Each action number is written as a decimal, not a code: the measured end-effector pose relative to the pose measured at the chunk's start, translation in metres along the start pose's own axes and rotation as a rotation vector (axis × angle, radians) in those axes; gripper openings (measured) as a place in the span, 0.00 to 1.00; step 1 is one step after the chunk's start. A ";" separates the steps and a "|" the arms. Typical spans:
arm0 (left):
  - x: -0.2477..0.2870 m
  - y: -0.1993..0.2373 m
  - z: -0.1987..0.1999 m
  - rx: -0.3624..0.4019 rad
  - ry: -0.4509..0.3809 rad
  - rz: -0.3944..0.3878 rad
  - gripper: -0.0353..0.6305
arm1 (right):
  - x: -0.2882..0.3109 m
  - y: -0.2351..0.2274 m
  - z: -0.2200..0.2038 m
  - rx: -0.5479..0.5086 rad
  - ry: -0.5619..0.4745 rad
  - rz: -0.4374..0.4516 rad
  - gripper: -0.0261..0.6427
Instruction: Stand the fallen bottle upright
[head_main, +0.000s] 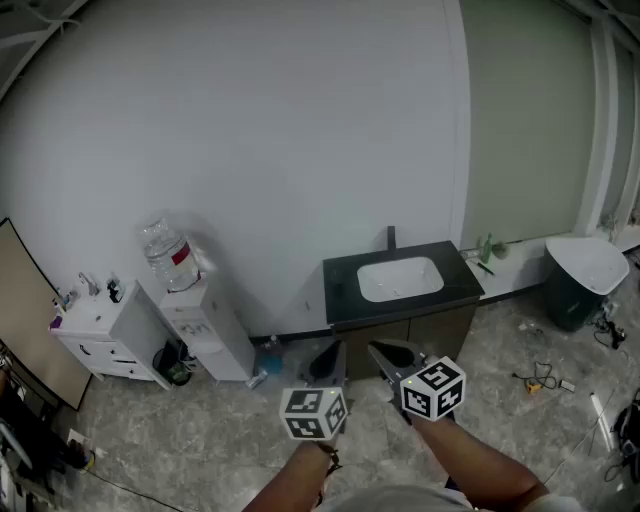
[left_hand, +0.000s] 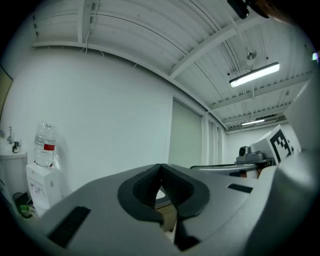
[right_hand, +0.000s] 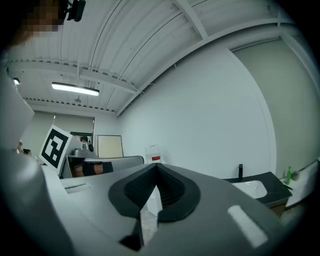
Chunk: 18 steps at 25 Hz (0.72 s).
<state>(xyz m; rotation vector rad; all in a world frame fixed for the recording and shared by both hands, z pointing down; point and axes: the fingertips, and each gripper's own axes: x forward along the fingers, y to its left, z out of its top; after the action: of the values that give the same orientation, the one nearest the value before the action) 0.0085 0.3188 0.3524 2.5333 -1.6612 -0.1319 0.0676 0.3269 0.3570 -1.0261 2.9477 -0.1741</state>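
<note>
Bright, even light from long ceiling lamps (left_hand: 254, 74), which glare white in both gripper views. The water jug (head_main: 165, 255) throws a soft shadow on the white wall (head_main: 300, 140). Heavy fisheye: straight lines bow, corners go black. Up close, the left tool (left_hand: 161, 169) and right tool (right_hand: 156, 169) look soft, slightly blurred. Head view's lower left is dim.
</note>
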 end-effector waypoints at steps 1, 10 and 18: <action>-0.001 0.001 0.000 0.001 -0.001 -0.001 0.06 | 0.001 0.002 -0.001 -0.001 0.002 0.000 0.04; -0.008 0.023 0.001 0.003 0.001 -0.031 0.06 | 0.020 0.012 -0.005 0.032 -0.016 -0.016 0.04; -0.021 0.063 -0.014 -0.002 0.045 -0.096 0.06 | 0.063 0.026 -0.032 0.067 -0.002 -0.054 0.04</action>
<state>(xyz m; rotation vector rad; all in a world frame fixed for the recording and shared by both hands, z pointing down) -0.0555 0.3133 0.3754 2.5946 -1.5234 -0.0839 0.0001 0.3110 0.3875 -1.0968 2.8926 -0.2706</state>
